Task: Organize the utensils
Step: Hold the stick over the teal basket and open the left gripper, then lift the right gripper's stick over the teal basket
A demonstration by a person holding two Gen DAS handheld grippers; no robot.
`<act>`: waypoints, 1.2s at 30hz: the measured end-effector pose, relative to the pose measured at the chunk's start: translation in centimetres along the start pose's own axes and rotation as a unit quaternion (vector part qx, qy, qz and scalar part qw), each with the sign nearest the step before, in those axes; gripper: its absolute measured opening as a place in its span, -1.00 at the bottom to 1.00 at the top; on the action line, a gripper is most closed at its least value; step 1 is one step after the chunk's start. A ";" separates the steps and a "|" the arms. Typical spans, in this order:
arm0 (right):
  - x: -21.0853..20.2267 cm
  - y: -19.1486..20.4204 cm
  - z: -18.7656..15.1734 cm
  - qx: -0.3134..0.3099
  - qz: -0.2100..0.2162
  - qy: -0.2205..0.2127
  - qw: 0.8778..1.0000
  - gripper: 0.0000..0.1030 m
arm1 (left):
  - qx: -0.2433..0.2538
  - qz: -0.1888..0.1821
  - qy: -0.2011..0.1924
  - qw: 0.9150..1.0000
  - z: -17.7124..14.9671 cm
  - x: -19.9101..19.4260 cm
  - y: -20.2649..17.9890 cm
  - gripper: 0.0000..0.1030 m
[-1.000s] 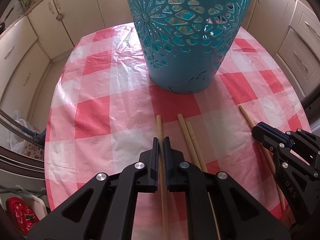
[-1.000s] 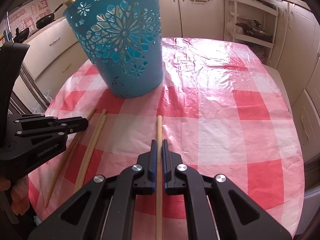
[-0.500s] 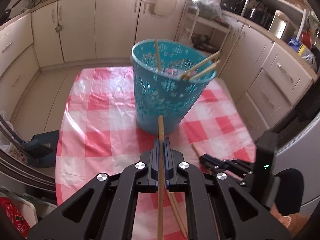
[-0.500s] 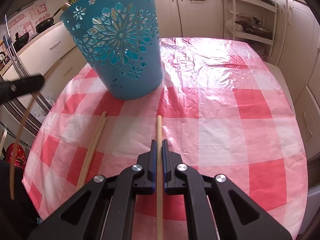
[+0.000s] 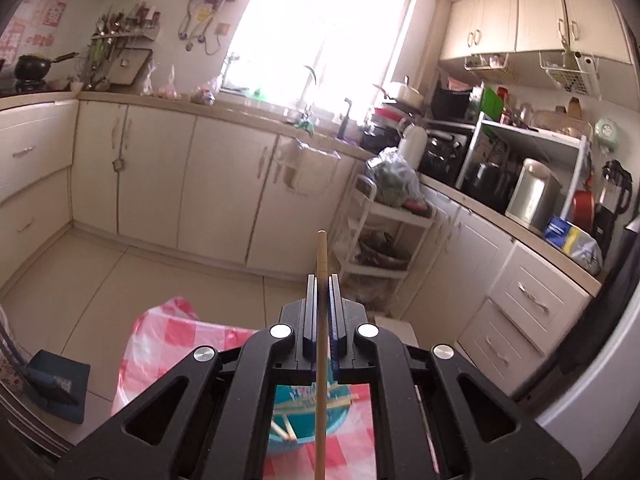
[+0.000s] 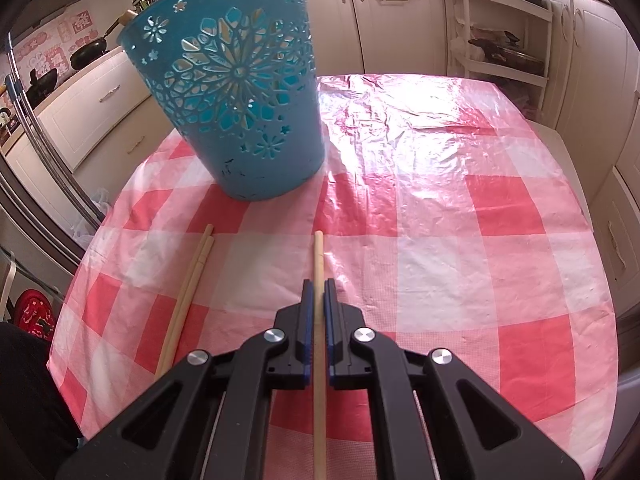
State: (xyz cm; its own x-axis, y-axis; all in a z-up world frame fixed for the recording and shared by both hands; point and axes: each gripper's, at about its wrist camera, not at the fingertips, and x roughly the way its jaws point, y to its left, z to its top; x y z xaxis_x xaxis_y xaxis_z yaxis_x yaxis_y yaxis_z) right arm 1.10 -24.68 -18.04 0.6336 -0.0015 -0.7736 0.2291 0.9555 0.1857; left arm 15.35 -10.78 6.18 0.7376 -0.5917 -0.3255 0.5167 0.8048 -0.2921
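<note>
teal cutout basket (image 6: 236,92) upright on checkered cloth, two loose chopsticks (image 6: 188,296) lying before it

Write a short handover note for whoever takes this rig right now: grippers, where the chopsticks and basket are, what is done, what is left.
Left gripper: shut on a chopstick, raised above the blue basket, tip pointing out over the kitchen.
Right gripper: shut on a second chopstick, low over the checked tablecloth, in front of the basket.
Done: several chopsticks already lie inside the basket, seen from the left wrist view.
Left: drop both held chopsticks into the basket, then collect the pair of chopsticks lying side by side on the cloth, left of the right gripper.
</note>
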 end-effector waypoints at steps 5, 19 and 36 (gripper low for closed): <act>0.0 -0.5 0.0 0.012 0.014 0.001 1.000 -0.89 | -0.012 0.059 -0.052 0.997 0.8 3.8 0.0 -0.91; 0.2 -0.8 0.1 0.030 0.034 0.004 0.999 -0.88 | 0.005 0.106 -0.028 0.994 -4.5 9.2 1.9 -0.90; -0.2 -0.3 -0.1 0.001 0.025 0.013 1.000 -0.85 | 0.022 0.142 0.020 0.989 -9.2 0.3 5.5 0.29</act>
State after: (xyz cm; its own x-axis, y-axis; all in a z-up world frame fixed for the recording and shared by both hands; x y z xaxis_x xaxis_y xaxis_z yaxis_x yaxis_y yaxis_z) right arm 0.79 -24.96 -18.01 0.6241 0.0533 -0.7795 0.1996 0.9537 0.2250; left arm 14.42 -7.01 -3.80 0.8382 -0.3426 -0.4244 0.3102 0.9394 -0.1456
